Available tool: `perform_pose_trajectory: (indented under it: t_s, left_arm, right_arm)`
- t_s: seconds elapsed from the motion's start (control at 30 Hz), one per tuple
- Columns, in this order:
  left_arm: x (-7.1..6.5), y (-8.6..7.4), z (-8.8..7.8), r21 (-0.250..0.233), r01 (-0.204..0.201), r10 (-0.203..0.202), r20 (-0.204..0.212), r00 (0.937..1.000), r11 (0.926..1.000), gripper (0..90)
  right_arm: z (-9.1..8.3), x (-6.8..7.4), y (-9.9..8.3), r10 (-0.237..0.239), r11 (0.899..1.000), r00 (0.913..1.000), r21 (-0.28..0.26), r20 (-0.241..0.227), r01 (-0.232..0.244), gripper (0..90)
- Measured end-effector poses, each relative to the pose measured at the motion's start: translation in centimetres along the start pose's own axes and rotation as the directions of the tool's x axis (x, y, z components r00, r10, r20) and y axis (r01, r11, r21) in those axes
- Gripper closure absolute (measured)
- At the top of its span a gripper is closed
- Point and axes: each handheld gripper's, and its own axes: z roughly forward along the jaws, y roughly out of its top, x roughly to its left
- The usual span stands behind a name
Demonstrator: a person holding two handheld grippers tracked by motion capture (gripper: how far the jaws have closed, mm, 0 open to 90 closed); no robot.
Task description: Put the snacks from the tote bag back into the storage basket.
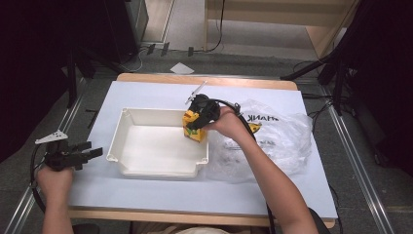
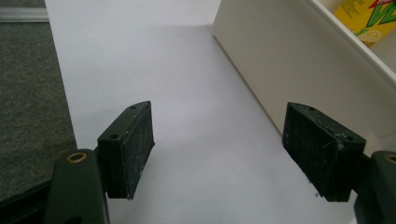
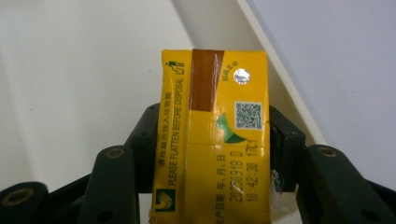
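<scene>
At the left edge of the table [image 1: 160,195], the left gripper [image 1: 92,153] is held low over the white surface, just off the outer wall of the white plastic bin [image 1: 127,122]. In the left gripper view its jaws stand wide apart with nothing between them; the pads [image 2: 138,144] are bare, and the bin's side wall runs past the right-hand one.

Further right, the right gripper [image 1: 194,124] reaches down into the bin at its far right corner. A yellow drink carton [image 3: 215,140] stands between its jaws, upright and close against the bin's right wall. In the right gripper view the carton's top faces the camera, with a foil straw hole, a QR code and a printed date. The jaws flank the carton's two narrow sides, the right pad [image 3: 280,154] close against its edge and the left one hidden behind the carton; whether they press on it or have let go cannot be told.

Right of the bin lies a crumpled clear plastic bag [image 1: 277,141] with black lettering.
</scene>
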Motion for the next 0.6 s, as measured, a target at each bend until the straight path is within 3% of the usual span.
perform_pose_trajectory:
  t_s: [0.17,0.23,0.43,0.6]
  left_arm:
    - [0.0,0.1,0.1,-0.001,0.0,0.0,0.002,1.0,1.0,26.2]
    - [0.0,0.1,0.1,0.0,0.001,-0.001,-0.001,1.0,1.0,26.2]
    - [-0.1,0.3,0.4,0.01,-0.009,0.009,0.002,1.0,0.9999,26.2]
    - [-0.1,0.4,0.6,0.01,-0.009,0.009,0.006,0.9999,0.9999,26.2]
  right_arm:
    - [-0.4,-0.1,-0.1,0.009,1.0,1.0,-0.012,-0.002,-0.009,49.0]
    - [-0.9,-0.1,0.0,0.017,0.999,0.9996,-0.036,-0.024,-0.018,49.1]
    - [-3.6,-0.1,0.0,0.041,0.992,0.9983,-0.121,-0.043,-0.046,49.1]
    - [-5.1,-0.1,-0.3,0.043,0.989,0.9982,-0.141,-0.04,-0.049,49.1]
